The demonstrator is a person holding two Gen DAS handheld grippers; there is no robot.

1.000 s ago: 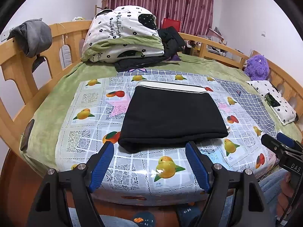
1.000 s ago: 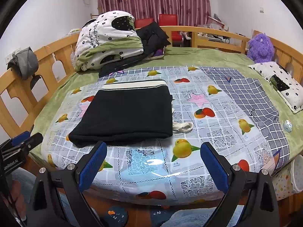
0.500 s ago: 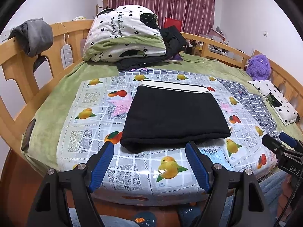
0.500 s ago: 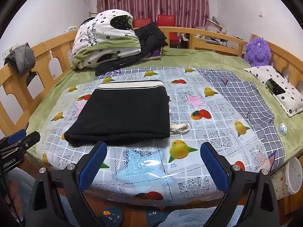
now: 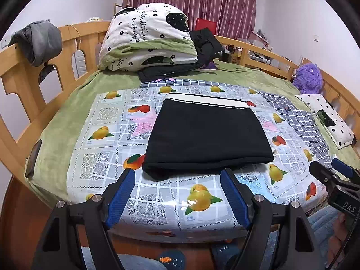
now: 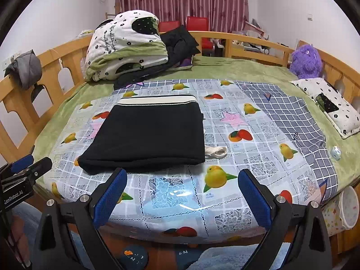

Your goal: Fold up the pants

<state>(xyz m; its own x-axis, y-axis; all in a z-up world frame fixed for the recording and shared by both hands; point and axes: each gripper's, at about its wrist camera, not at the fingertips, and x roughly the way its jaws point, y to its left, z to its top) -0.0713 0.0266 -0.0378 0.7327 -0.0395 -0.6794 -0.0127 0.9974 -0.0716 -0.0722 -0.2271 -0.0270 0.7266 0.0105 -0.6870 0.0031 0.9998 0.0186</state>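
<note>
The black pants (image 5: pixel 207 137) lie folded into a flat rectangle on the fruit-print sheet (image 5: pixel 108 150), white waistband at the far end. They also show in the right wrist view (image 6: pixel 148 135), with a white drawstring (image 6: pixel 214 151) poking out at the near right corner. My left gripper (image 5: pixel 177 180) is open and empty, held off the bed's near edge just short of the pants. My right gripper (image 6: pixel 182 181) is open and empty, near the same edge, to the right of the pants. Each gripper shows at the side of the other's view.
A folded quilt (image 5: pixel 148 42) and dark clothes (image 5: pixel 202 47) are piled at the far end. A purple plush (image 6: pixel 306 60) and a small pillow (image 6: pixel 328 105) lie at the right. Wooden rails (image 5: pixel 29 83) ring the bed. A grey garment (image 5: pixel 38 40) hangs on the left rail.
Both grippers have drawn back slightly from the bed and stay open. The folded pants have not moved.
</note>
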